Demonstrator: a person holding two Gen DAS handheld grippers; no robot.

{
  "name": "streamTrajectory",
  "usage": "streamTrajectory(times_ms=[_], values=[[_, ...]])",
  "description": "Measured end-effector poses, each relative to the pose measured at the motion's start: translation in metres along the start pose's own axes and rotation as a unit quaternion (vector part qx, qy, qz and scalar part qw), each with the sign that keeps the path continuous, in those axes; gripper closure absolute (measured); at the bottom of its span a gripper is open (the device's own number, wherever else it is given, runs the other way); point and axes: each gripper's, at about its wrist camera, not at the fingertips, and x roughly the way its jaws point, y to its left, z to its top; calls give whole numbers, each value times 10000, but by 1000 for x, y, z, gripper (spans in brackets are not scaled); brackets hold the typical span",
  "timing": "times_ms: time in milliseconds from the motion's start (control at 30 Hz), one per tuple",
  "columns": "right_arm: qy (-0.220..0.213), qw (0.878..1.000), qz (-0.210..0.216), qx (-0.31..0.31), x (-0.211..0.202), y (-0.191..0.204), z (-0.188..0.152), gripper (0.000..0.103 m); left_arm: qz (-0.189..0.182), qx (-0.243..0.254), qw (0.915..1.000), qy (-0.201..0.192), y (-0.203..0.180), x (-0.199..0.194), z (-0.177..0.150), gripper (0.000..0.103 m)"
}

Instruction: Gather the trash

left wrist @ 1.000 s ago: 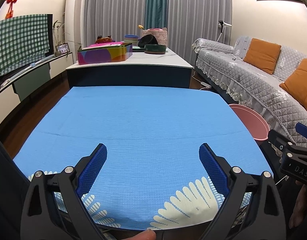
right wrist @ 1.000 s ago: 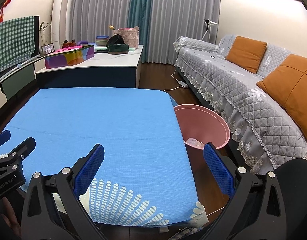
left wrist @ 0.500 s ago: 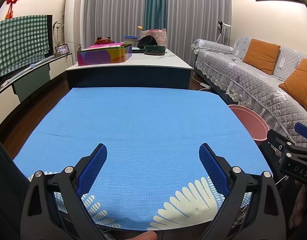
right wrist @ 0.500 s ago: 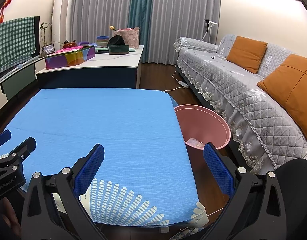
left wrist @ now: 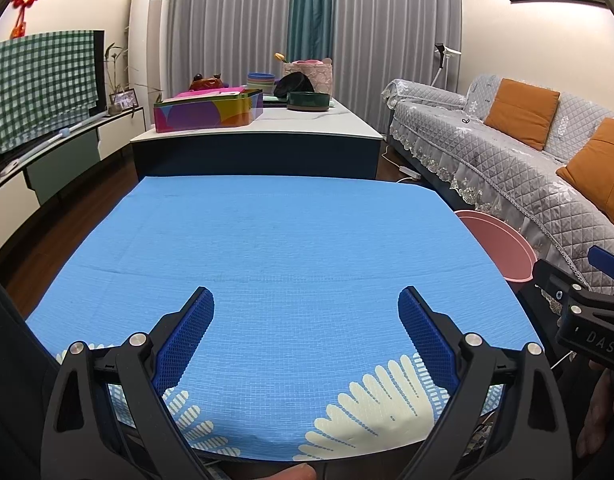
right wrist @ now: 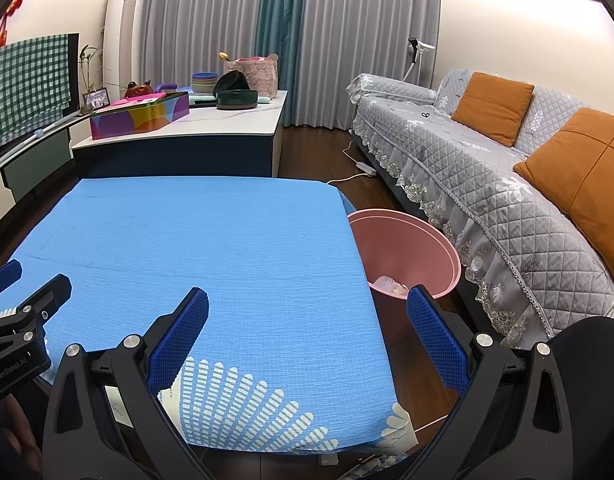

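A pink bin (right wrist: 411,248) stands on the floor off the right edge of the blue-clothed table (right wrist: 195,240); it also shows in the left wrist view as the pink bin (left wrist: 503,248). Pale crumpled trash (right wrist: 389,284) lies at its bottom. My left gripper (left wrist: 306,304) hangs open over the near part of the blue cloth (left wrist: 287,248), nothing between its blue pads. My right gripper (right wrist: 307,304) is open too, over the table's near right corner, its right finger (right wrist: 435,340) in front of the bin. No trash shows on the cloth.
A grey quilted sofa (right wrist: 507,184) with orange cushions runs along the right. Behind the table stands a white-topped counter (left wrist: 259,124) with a colourful box (left wrist: 207,110), bowls and a basket. A cabinet with a checked cloth (left wrist: 39,88) lines the left wall. A power strip (right wrist: 365,166) lies on the floor.
Both views shift very slightly; the grippers stay open and nothing on the table has moved.
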Motion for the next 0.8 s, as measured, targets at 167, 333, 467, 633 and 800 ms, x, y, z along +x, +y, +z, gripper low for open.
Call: streamTrajectory(times_ms=[167, 333, 467, 633, 800], values=[[-2, 10000, 0, -1, 0, 0, 0, 5, 0, -4, 10000, -3, 0, 0, 0, 13], [1, 10000, 2, -2, 0, 0, 0, 5, -27, 18, 10000, -14, -3, 0, 1, 12], [-1, 10000, 3, -3, 0, -1, 0, 5, -28, 10, 10000, -19, -4, -1, 2, 9], [2, 10000, 0, -8, 0, 0, 0, 5, -32, 12, 10000, -18, -3, 0, 2, 9], [0, 10000, 1, 0, 0, -1, 0, 5, -32, 14, 10000, -19, -4, 0, 2, 9]])
